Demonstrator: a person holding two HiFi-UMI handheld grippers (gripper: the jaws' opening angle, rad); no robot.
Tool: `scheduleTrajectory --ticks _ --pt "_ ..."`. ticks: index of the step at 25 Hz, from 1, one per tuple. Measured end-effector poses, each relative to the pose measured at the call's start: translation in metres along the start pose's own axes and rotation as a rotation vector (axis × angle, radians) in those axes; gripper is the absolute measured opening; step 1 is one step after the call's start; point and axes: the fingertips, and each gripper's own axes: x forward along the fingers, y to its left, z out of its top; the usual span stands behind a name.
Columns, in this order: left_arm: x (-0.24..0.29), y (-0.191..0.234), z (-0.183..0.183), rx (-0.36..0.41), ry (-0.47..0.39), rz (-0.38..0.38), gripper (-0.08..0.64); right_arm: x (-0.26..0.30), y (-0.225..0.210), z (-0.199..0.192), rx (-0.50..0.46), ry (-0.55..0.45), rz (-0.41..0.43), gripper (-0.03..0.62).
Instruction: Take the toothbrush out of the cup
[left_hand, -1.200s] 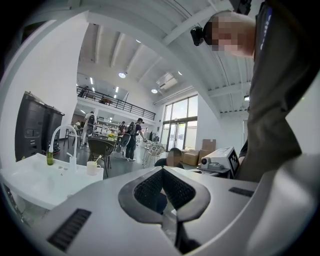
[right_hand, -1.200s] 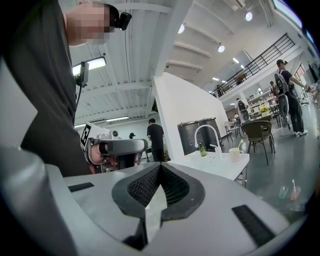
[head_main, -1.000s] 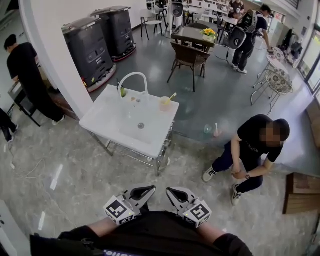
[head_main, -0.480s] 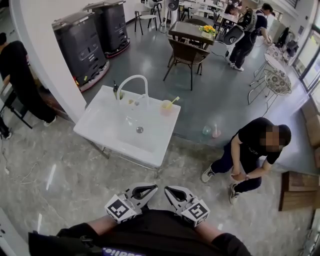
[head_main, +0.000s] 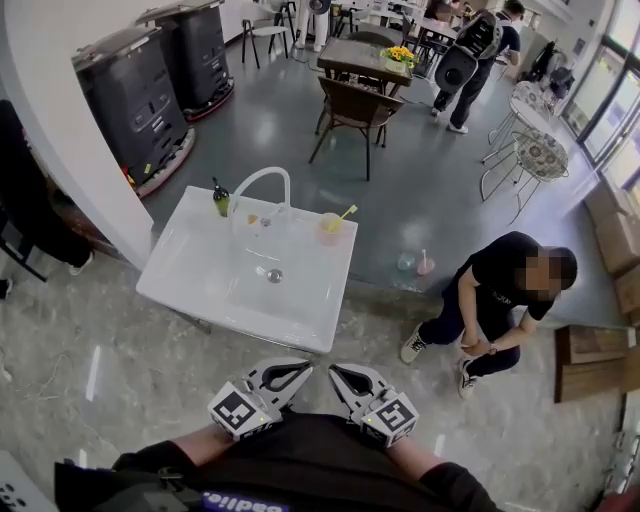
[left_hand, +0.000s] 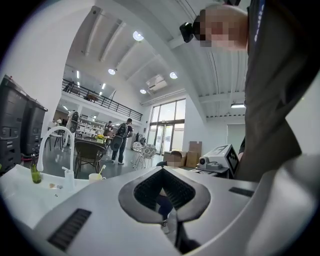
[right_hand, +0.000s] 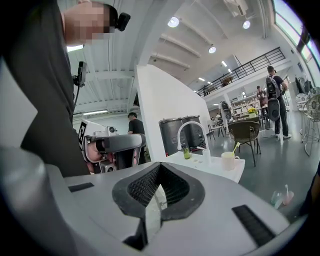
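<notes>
I keep the left gripper (head_main: 292, 372) and right gripper (head_main: 338, 376) at bottom centre, both pinched closed and empty, since I judge the work out of reach. The toothbrush (head_main: 346, 212) leans in the cup (head_main: 329, 227) near the white bench's (head_main: 190, 275) upper right corner, right of the tap (head_main: 262, 182). A crouching person (head_main: 495, 300) at right seems clear of my path.

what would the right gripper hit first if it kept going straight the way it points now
Probably the near edge of the white sink: the right gripper, jaws shut and empty, points toward it with nothing seen between. Depth is hard to judge.
</notes>
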Motion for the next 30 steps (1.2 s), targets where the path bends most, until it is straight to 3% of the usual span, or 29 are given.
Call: scheduleTrajectory --ticks 6,14,30 --pt "-0.006 0.033 0.004 -0.011 -0.014 -0.053 0.009 0.034 0.001 0.007 -0.006 -0.001 -0.041 0.011" --pt "0.001 0.057 0.005 -0.027 -0.026 -0.052 0.009 0.046 -0.01 0.007 -0.001 0.023 -0.055 0.012" --pt "0.075 0.092 0.013 -0.014 0.012 0.036 0.009 0.036 -0.081 0.015 0.019 0.002 -0.013 0.012"
